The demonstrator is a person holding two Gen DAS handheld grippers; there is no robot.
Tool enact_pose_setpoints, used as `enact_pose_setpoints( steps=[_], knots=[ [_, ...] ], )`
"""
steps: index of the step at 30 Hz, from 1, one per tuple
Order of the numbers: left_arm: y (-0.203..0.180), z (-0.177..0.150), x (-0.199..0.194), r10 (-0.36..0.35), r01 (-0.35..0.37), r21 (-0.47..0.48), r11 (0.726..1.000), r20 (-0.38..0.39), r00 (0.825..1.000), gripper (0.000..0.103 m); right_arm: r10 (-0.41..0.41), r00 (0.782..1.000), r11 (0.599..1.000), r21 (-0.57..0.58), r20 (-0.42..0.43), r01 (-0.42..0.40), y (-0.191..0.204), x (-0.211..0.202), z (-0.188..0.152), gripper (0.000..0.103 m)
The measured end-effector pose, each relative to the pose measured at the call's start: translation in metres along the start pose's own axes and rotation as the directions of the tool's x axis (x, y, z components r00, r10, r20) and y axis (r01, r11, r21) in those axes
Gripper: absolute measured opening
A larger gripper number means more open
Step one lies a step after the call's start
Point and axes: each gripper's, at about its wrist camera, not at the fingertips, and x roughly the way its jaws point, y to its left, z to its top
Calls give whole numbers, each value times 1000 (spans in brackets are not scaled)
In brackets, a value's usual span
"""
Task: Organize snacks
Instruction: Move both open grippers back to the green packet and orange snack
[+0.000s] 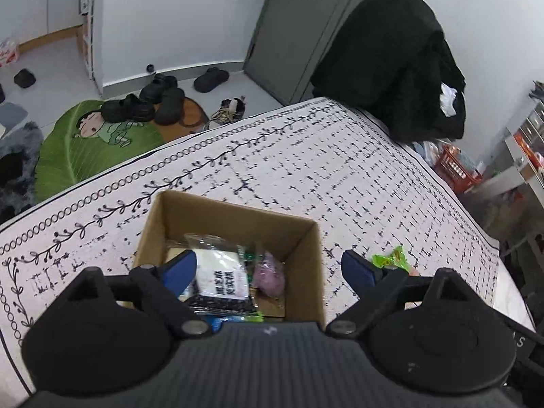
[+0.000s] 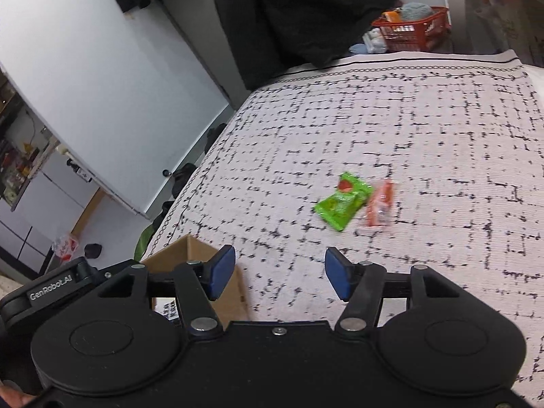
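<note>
Two claws in view, both spread and holding nothing. We saw the left claw (image 1: 268, 270) hanging over an open cardboard box (image 1: 307, 258) on the bench (image 1: 306, 170), which wore a pale cloth with black dashes and a vine border. Its blue pads (image 1: 357, 272) stood wide, one over the box's inside and the other beyond the box's right wall. Inside the box we noted a black-and-white packet (image 1: 222, 280) lying flat, a purple pouch (image 1: 268, 273) just beside it on the right, and bits of green and blue wrappers near the front, too hidden to name.

We saw the right claw (image 2: 279, 273) over bare cloth, jaws apart with nothing between them, the box corner (image 2: 190, 255) just to its left. Ahead of it lay a green snack packet (image 2: 341, 204) and an orange-red packet (image 2: 379, 205), touching or nearly so, both blurred. In the left view the green one (image 1: 391, 258) peeked out past the right pad, outside the box.

Beyond the bench we noted a black coat (image 1: 391, 68) draped on a chair, a red basket (image 2: 414, 30), dark shoes (image 1: 149, 102) on a green leaf mat (image 1: 74, 149), and a grey door (image 1: 295, 27).
</note>
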Motion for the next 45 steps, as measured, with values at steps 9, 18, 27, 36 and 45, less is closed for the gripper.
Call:
enact_pose_setpoints(
  steps=[9,18,27,36,45],
  knots=[
    [-35,-2,0,-14,13,60,998,28,1000,103,-24,999,998,50,46,22,-32,-5,7,97],
    [-76,-4,13,-12,10,163,987,6,1000,103,-56,997,992,120,58,49,-69,-1,14,103],
    [-109,-7,32,-16,16,225,974,-3,1000,103,-64,997,990,127,43,58,-93,20,15,91],
    [-134,-12,68,-32,43,272,961,-46,998,94,-44,999,992,114,-8,44,-103,57,20,72],
    [-143,-11,108,-4,27,276,961,-82,997,80,-65,997,993,93,-30,68,-112,88,29,57]
  ],
)
